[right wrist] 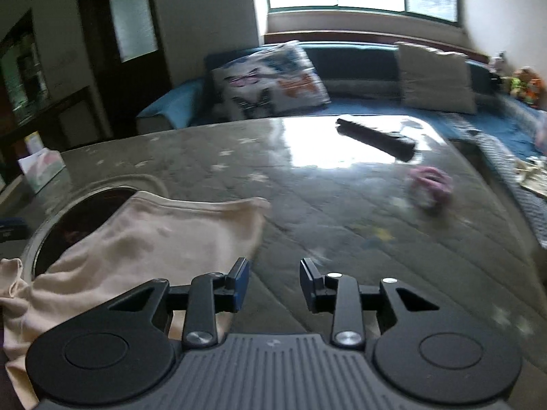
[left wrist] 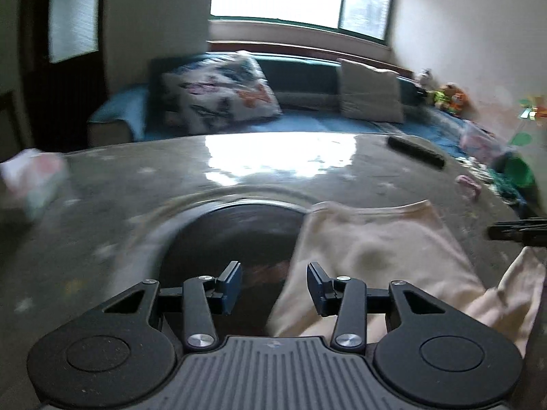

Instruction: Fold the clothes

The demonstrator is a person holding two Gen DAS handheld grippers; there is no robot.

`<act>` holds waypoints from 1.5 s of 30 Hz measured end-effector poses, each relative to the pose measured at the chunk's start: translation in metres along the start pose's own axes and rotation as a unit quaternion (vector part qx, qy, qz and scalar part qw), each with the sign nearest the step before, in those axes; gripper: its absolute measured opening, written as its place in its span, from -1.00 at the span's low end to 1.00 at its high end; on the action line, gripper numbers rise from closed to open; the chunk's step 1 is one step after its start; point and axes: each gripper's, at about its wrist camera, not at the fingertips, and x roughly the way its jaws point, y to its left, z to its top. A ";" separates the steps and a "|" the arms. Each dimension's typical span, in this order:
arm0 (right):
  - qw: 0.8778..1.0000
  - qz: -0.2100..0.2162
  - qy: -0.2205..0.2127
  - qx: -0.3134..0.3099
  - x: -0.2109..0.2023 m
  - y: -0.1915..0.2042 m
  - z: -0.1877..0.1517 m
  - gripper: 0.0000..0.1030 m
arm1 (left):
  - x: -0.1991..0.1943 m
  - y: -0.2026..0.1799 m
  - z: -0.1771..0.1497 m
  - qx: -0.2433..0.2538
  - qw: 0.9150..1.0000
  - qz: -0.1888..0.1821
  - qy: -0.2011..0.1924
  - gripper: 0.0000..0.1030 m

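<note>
A cream garment [left wrist: 383,256] lies spread on the grey quilted table [left wrist: 112,198], partly over a dark round inset [left wrist: 236,235]. My left gripper [left wrist: 274,287] stands open at the garment's left edge, its pads apart with nothing pressed between them. In the right wrist view the same cream garment [right wrist: 160,242] lies to the left, covering part of the round inset [right wrist: 85,212]. My right gripper [right wrist: 274,285] is open just off the garment's right edge, over bare table [right wrist: 342,225]. The tip of the other gripper [left wrist: 519,232] shows at the far right of the left wrist view.
A black remote-like bar [right wrist: 376,138] and a pink bundle [right wrist: 430,184] lie on the far right of the table. A tissue box [right wrist: 41,169] stands at the left edge. Behind is a blue sofa [left wrist: 307,119] with a butterfly cushion [left wrist: 222,92] and a beige cushion [left wrist: 371,90].
</note>
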 end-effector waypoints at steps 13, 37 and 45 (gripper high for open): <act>0.999 0.034 0.028 -0.011 0.077 0.005 0.032 -0.37 | 0.098 -0.011 0.019 0.005 0.997 -0.050 0.051 -0.44; 0.999 0.034 0.035 -0.002 0.090 -0.003 0.029 -0.37 | 0.034 -0.066 0.003 0.090 0.988 -0.127 -0.009 -0.57; 0.999 0.034 0.035 -0.004 0.090 -0.003 0.030 -0.37 | 0.081 -0.055 -0.001 0.055 0.989 -0.122 0.063 -0.17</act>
